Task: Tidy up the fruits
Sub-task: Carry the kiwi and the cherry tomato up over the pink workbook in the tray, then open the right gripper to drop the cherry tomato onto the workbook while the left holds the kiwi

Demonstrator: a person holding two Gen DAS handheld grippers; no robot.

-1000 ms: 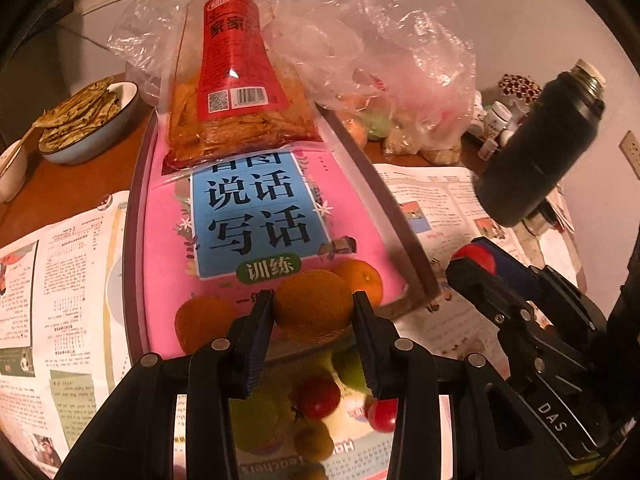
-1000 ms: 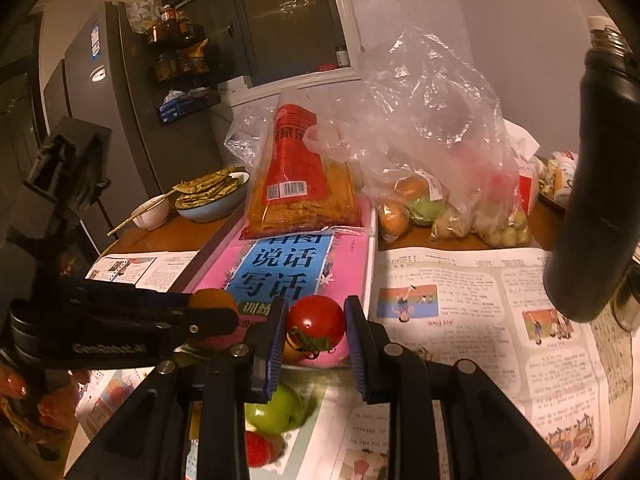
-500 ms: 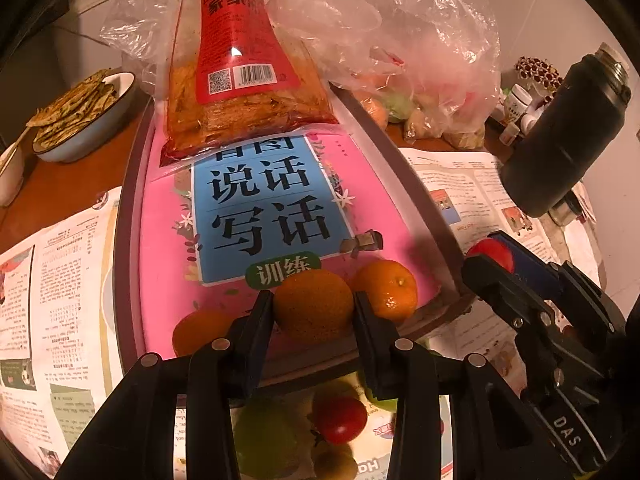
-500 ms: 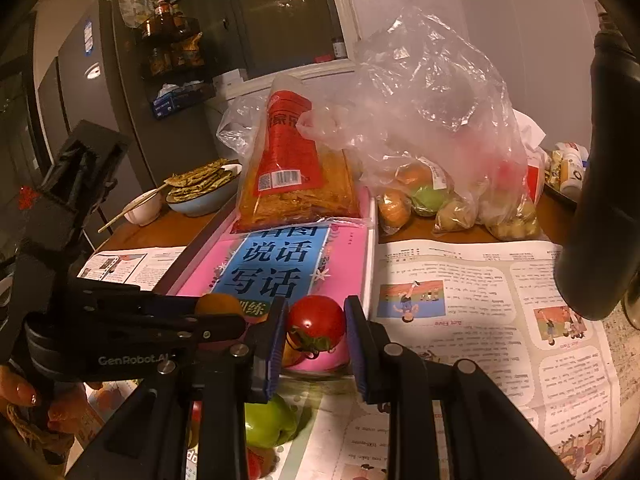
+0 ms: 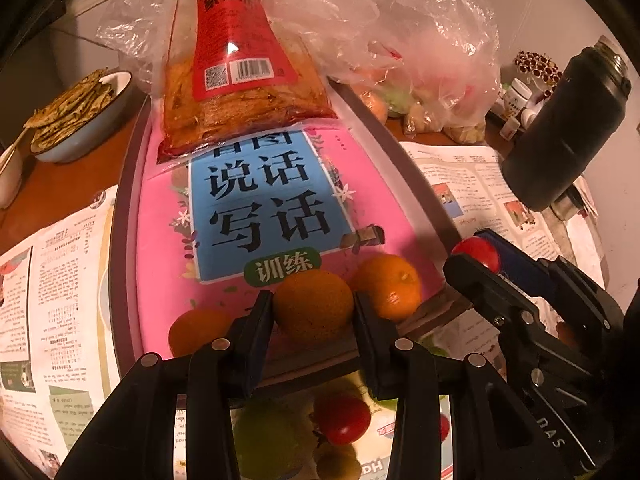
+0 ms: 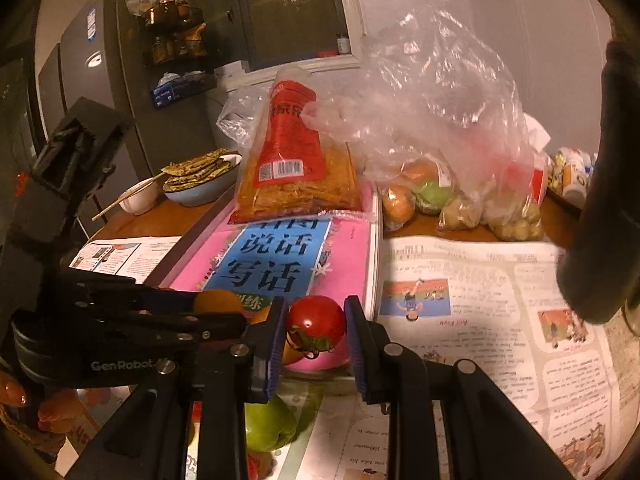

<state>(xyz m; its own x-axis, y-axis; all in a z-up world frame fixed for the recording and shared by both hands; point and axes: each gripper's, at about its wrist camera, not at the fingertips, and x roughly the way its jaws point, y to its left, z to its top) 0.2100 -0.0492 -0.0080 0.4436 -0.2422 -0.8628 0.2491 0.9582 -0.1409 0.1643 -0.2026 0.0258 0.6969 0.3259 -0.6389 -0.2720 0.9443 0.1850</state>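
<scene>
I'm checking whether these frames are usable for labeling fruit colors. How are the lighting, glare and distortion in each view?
Left wrist view: warm orange cast, dim edges, a glare spot on the red snack packet, strong fisheye bending of the pink book. Right wrist view: same warm tint, dark room behind, a highlight on the tomato, the black flask blurred at the right edge.

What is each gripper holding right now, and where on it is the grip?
The left gripper holds an orange, pads on its two opposite sides. The right gripper holds a red tomato, also clamped across its sides.
</scene>
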